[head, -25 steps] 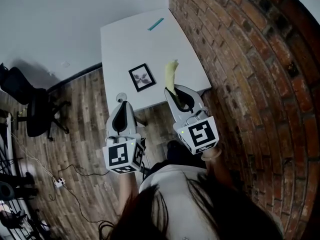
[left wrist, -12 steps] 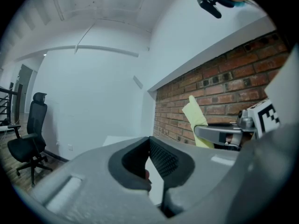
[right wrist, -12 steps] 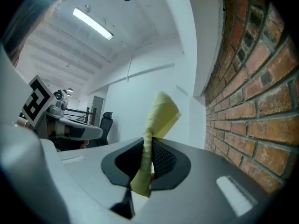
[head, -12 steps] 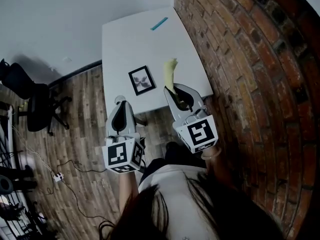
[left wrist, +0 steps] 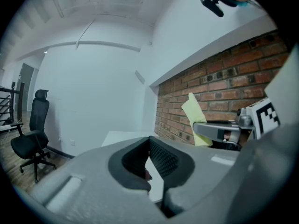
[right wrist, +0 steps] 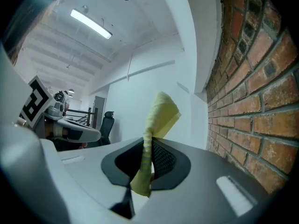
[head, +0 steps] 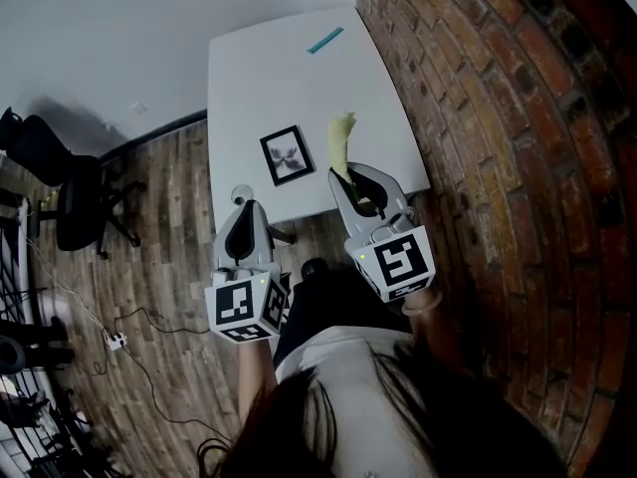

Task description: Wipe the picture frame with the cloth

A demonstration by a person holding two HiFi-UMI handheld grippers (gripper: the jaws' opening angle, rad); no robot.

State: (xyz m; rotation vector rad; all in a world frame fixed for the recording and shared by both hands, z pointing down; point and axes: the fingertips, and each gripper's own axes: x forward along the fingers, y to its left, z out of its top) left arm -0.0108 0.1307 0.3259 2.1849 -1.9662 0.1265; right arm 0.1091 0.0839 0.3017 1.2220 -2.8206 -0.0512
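A small black picture frame (head: 287,154) lies flat near the front edge of the white table (head: 269,78). My right gripper (head: 345,181) is shut on a yellow cloth (head: 339,145), which stands up from its jaws over the table's front right part, just right of the frame. In the right gripper view the cloth (right wrist: 154,125) is pinched between the jaws and sticks upward. My left gripper (head: 241,207) is shut and holds nothing; it hovers just off the table's front edge, below the frame. From the left gripper view the cloth (left wrist: 195,118) shows at the right.
A teal strip (head: 324,40) lies at the table's far right. A brick wall (head: 498,147) runs along the table's right side. A black office chair (head: 70,202) stands on the wooden floor at the left, with cables (head: 149,347) on the floor nearby.
Both grippers have kept their grips and sit almost the same relative to the table; the view has shifted slightly, with the table now a little further right.
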